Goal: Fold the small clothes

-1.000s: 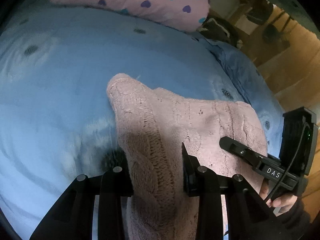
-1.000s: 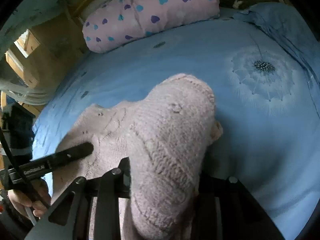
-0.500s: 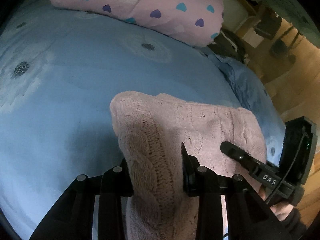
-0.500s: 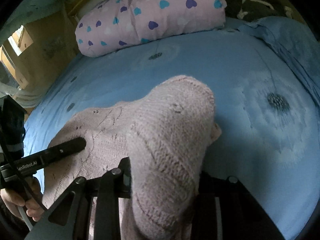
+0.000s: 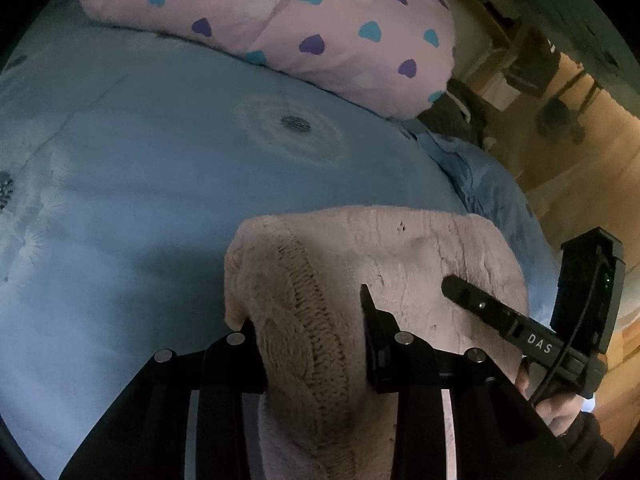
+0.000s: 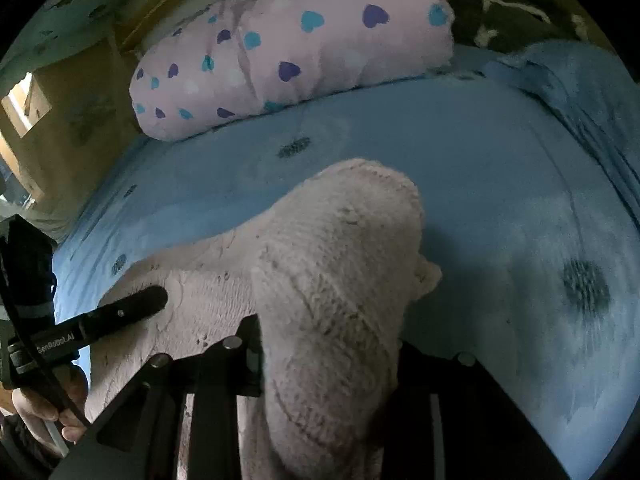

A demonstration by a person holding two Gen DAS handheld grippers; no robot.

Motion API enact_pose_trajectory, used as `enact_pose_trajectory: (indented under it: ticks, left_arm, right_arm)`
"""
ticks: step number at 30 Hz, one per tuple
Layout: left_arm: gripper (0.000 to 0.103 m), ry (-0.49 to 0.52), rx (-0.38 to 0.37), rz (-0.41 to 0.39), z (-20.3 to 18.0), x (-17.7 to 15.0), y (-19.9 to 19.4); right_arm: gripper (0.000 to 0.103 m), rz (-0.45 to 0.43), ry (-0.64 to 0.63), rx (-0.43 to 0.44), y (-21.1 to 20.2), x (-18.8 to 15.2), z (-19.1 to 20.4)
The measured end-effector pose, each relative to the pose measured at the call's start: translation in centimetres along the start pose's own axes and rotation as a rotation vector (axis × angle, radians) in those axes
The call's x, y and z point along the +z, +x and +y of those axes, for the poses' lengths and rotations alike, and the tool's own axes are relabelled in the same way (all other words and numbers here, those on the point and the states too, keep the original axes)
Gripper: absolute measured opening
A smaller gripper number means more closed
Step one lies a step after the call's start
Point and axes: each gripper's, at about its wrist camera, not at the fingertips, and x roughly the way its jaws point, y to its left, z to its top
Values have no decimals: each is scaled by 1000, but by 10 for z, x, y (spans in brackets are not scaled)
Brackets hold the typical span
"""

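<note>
In the left wrist view, the left gripper [image 5: 310, 336] clamps a bunched edge of the pale pink knitted garment [image 5: 404, 248] over a light blue dandelion-print bedspread [image 5: 160, 168], with a pink heart-patterned pillow [image 5: 288, 20] beyond and wooden floor [image 5: 580, 160] at right. In the right wrist view, the right gripper [image 6: 328, 344] pinches the garment's other bunched end [image 6: 344, 248] above the same bedspread [image 6: 500, 168], the pillow [image 6: 300, 48] behind.

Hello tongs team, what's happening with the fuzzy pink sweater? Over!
Left tongs and right tongs both clamped on pink sweater. Sweater lifted over blue bedspread. Heart pillow ahead, not in the way.
</note>
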Motion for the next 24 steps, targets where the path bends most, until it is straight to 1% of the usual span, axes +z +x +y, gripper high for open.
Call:
enact_pose_trajectory:
  ticks: [3,4,5,6,7,8,10,11,13,15,16,18,19,20,22,23,24]
  left_arm:
    - [14,-1,13,-1,0,-1,3]
    - [19,4,17,2,-2,-1,4]
    - [24,15,23,7,-4,-2,5]
    - [26,23,29,10,-5,-2,4]
    - [32,29,37,10,-6,-1,3]
    - [34,36,45,10,-7,0,1]
    - [34,57,56,-4,-10,-1,-7]
    - [34,85,71,-25,-15,-3,-13]
    - [34,159,126,-65,-25,-4,-22]
    - [34,260,185,-107,-38,-8,-29]
    - [34,316,215,-134,-46,-12,-32]
    - [34,366,273,-164,-54,-17,-32]
    - [34,371,305,-167,-56,-18,-30]
    - [34,367,326,-158,-57,-18,-26]
    - [34,375,338,-126,-59,-22,-18]
    - [34,391,354,-121,-60,-25,-14]
    - [34,406,370,-127,-62,-27,-12]
  right_arm:
    - [35,22,22,-3,10,1,-4]
    - [39,31,28,-10,12,1,-6]
    - [47,39,38,-22,14,2,-9]
    - [54,46,59,-41,13,4,-13]
    - [64,44,78,-62,11,5,-17]
    - [66,27,110,-83,4,7,-24]
    - [67,-11,134,-97,-12,6,-31]
    - [67,-41,130,-112,-23,4,-32]
    - [67,-120,73,-183,-49,-6,-28]
    - [67,-181,-52,-224,-73,-23,-13]
    - [67,-193,-106,-241,-80,-30,-6]
    - [67,-235,-234,-264,-91,-43,11]
    - [67,-230,-287,-270,-89,-45,17]
    - [67,-206,-337,-280,-82,-48,23]
    - [66,-144,-355,-292,-66,-50,25]
    - [64,-96,-369,-321,-53,-53,25]
    - [62,-39,-410,-406,-35,-56,23]
